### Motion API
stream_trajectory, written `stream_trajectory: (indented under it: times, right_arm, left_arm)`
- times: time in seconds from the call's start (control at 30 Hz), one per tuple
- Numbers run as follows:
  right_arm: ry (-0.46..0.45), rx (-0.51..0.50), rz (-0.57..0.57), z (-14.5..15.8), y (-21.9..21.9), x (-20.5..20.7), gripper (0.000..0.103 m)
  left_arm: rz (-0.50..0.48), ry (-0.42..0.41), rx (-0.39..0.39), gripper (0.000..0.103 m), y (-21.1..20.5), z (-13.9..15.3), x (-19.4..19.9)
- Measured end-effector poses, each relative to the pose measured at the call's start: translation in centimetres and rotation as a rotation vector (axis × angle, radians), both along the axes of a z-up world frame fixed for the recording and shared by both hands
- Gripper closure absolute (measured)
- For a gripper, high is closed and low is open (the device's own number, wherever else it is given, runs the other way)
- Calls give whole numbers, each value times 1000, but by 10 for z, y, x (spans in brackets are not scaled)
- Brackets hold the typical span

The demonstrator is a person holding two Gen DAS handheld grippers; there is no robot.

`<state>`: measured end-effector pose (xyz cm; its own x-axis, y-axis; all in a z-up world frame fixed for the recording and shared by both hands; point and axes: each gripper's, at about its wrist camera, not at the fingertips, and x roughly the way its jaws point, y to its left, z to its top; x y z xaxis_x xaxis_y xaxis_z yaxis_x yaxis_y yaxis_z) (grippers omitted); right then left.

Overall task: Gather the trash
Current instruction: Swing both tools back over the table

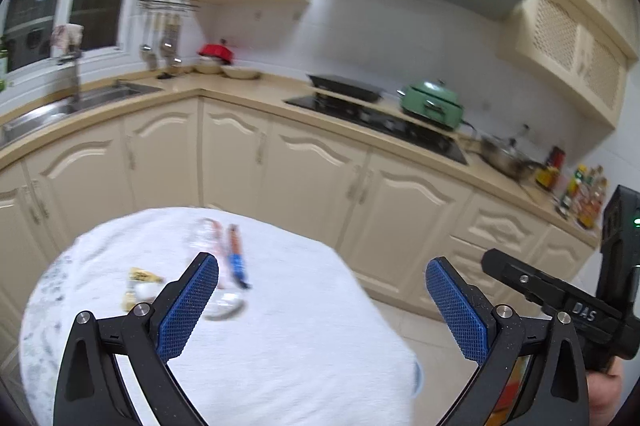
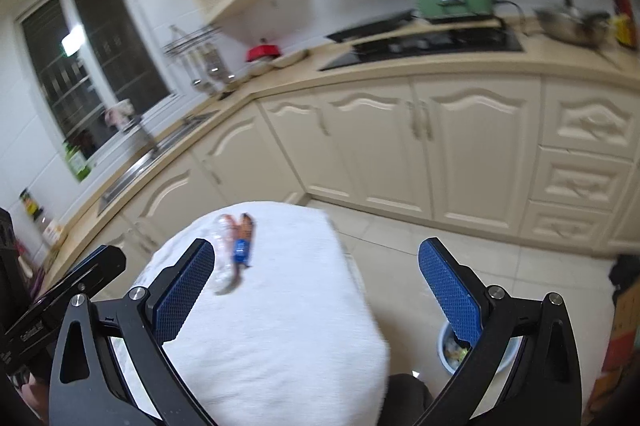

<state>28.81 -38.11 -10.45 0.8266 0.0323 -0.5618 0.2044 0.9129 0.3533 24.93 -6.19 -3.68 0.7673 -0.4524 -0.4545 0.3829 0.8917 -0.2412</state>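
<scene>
Both tongs, left gripper (image 1: 322,300) and right gripper (image 2: 316,290), gape wide, empty. Wrappers (image 1: 236,258) and yellow scrap (image 1: 138,276) lie on the white-clothed table (image 1: 300,326). Probably light, crinkly, slippery; pinch mid-length.

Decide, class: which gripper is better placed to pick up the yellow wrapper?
Left. The yellow wrapper lies just beyond the open left gripper; the right wrist view doesn't show it at all.
</scene>
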Motion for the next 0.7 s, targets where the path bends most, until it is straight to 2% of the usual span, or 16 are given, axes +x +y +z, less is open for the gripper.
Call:
stream_trajectory:
  times: [0.2, 0.4, 0.5, 0.7]
  right_arm:
    - [-36, -51, 97, 16, 48, 15, 0]
    - [-37, -102, 173, 17, 83, 28, 0]
    - [-27, -109, 201, 13, 96, 36, 0]
    - [6, -138, 290, 0, 127, 65, 0]
  left_arm:
    - [98, -10, -10, 1, 45, -3, -35]
    - [174, -12, 14, 1, 64, -8, -58]
    - [202, -1, 24, 1, 66, -10, -56]
    - [254, 51, 42, 1, 69, -18, -25]
